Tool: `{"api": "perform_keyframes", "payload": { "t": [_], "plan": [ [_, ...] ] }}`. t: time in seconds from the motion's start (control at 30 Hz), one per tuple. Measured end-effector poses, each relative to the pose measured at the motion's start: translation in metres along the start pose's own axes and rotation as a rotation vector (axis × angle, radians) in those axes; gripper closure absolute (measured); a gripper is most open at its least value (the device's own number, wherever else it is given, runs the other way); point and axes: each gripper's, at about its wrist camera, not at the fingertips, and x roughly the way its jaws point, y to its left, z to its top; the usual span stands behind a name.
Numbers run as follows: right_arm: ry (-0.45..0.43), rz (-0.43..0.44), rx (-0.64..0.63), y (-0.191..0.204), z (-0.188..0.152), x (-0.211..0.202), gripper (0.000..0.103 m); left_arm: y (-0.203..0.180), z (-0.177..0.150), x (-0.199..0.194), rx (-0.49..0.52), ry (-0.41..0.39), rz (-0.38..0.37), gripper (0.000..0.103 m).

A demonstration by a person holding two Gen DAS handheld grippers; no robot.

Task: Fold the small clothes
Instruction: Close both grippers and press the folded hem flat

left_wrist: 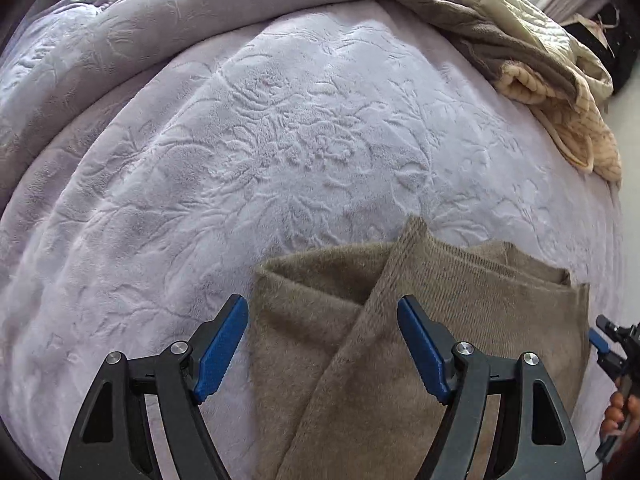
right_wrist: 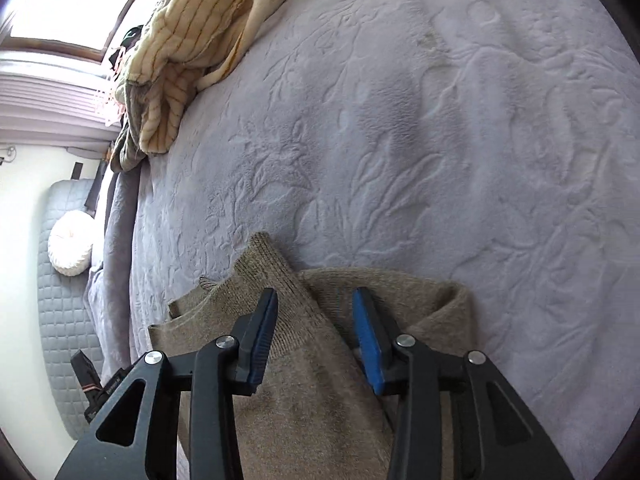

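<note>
A brown-grey knitted garment (left_wrist: 400,340) lies on the lavender bedspread (left_wrist: 280,140), partly folded, with a ribbed sleeve laid diagonally across its body. My left gripper (left_wrist: 322,312) is open above the garment's left part, jaws wide apart and empty. My right gripper also shows at the far right edge of the left wrist view (left_wrist: 604,340). In the right wrist view, my right gripper (right_wrist: 316,304) is open, its jaws either side of the ribbed sleeve cuff of the garment (right_wrist: 304,380), holding nothing.
A pile of other clothes, olive and cream striped (left_wrist: 520,60), lies at the bed's far right edge, also in the right wrist view (right_wrist: 188,40). A rolled blanket (left_wrist: 120,40) runs along the back. The bed edge (right_wrist: 120,280) drops to a quilted mat (right_wrist: 64,300).
</note>
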Motion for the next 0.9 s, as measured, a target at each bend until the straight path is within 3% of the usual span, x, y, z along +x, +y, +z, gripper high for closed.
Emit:
{"api": "perform_keyframes", "payload": {
  "t": [0.17,0.33,0.6,0.63,0.67,0.73,0.83,0.87,0.9],
  "plan": [
    [0.057,0.046,0.000,-0.019,-0.030,-0.027,0.058,0.009,-0.047,-0.021,0.049,0.087,-0.051,0.025],
    [0.189,0.027,-0.058,-0.039,-0.084,-0.042,0.058,0.019,-0.103,-0.024,0.060,0.193,-0.094,0.025],
    [0.322,0.025,-0.132,-0.055,-0.140,-0.036,0.058,0.020,-0.149,-0.019,0.076,0.233,-0.114,0.025],
    [0.327,0.022,-0.140,-0.054,-0.142,-0.034,0.058,0.019,-0.150,-0.019,0.077,0.229,-0.119,0.030],
    [0.328,0.019,-0.145,-0.054,-0.143,-0.032,0.058,0.019,-0.152,-0.019,0.082,0.224,-0.122,0.042],
    [0.329,0.024,-0.152,-0.051,-0.142,-0.029,0.058,0.019,-0.152,-0.020,0.087,0.215,-0.120,0.052],
    [0.332,0.008,-0.167,-0.046,-0.142,-0.026,0.063,0.019,-0.149,-0.016,0.085,0.214,-0.160,0.086],
    [0.337,-0.004,-0.175,-0.044,-0.141,-0.025,0.088,0.020,-0.148,-0.016,0.084,0.223,-0.178,0.095],
    [0.346,-0.005,-0.185,-0.040,-0.143,-0.024,0.097,0.021,-0.147,-0.017,0.081,0.228,-0.201,0.095]
  ]
}}
